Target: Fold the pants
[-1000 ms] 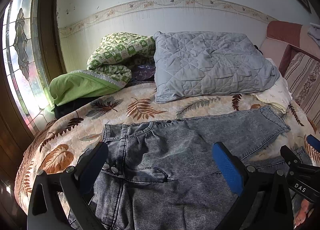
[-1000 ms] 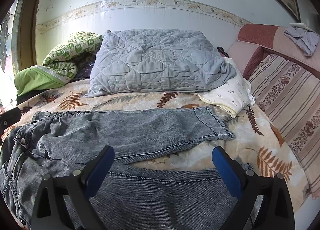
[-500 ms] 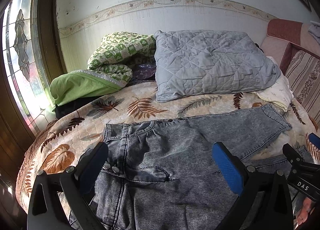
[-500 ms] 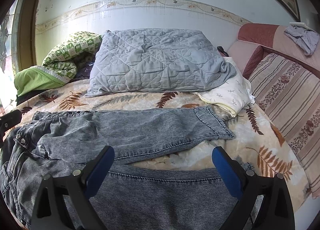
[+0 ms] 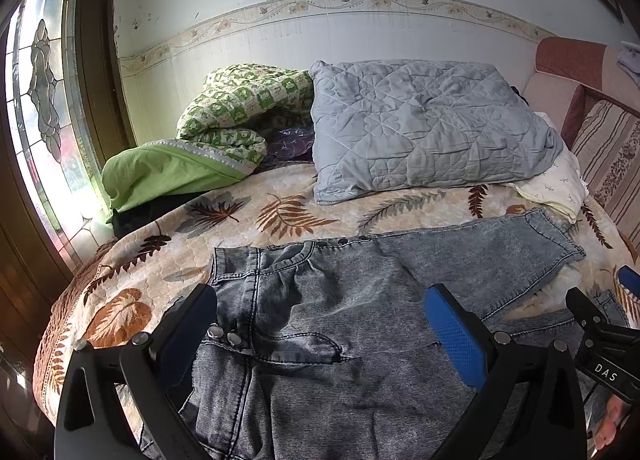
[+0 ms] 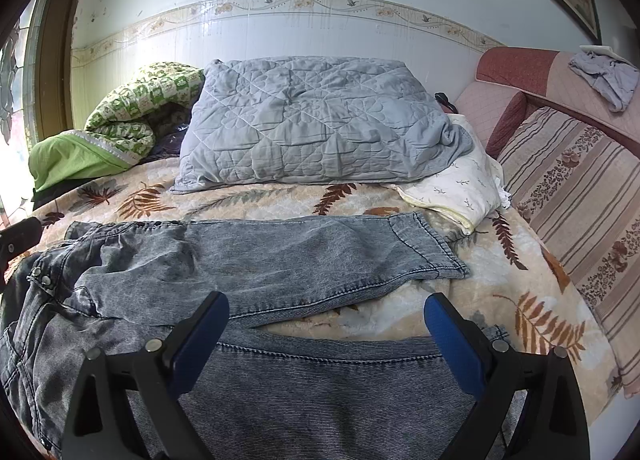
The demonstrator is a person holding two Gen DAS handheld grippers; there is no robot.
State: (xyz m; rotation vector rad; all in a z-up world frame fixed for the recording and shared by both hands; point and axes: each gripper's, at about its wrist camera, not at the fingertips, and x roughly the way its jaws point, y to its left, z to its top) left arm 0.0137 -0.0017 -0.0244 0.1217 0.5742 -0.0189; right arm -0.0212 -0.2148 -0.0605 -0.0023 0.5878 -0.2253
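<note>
A home bedroom: bed (image 6: 500,280), pillow (image 6: 316,124), quilt (image 5: 244,108).

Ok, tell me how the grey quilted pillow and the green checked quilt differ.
The grey quilted pillow is plain grey and lies fairly flat; the green checked quilt is patterned green and white and is bunched into a heap. The pillow sits mid-bed, the quilt at the window side. Both lie on the leaf-print bedspread, against the wall.

Grey quilted pillow (image 5: 424,128), green blanket (image 5: 208,144)
</note>
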